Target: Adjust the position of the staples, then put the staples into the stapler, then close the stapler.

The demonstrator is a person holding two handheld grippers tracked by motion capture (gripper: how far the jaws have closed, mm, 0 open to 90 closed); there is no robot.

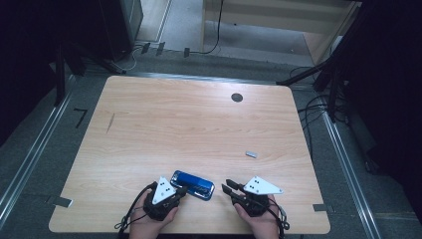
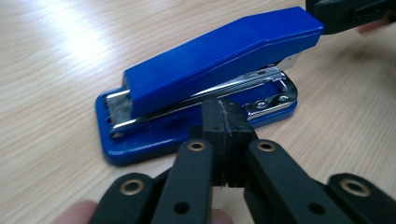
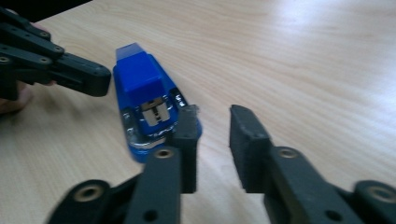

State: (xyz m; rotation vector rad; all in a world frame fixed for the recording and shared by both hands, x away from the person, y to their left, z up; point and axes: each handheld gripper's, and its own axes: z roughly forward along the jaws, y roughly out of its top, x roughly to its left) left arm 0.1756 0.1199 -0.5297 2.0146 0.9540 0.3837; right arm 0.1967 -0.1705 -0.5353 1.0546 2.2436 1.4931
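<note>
A blue stapler is lying flat on the wooden tabletop, near the bottom middle of the high view. Its long side is running from left to right and dipping a little toward the right. The left claw is sitting right beside the stapler's near side, low in the picture, and it looks the closer of the two. In the left gripper view its jaws are pressed tight together with nothing between them, and the stapler is lying just past their tips. The right claw is pointing left at the stapler's right end, with a bit of bare wood between them. Its jaws are standing a little apart and are holding nothing. In the right gripper view the stapler's end is facing this claw, up and to the left. A small grey piece is lying far off, up and to the right.
</note>
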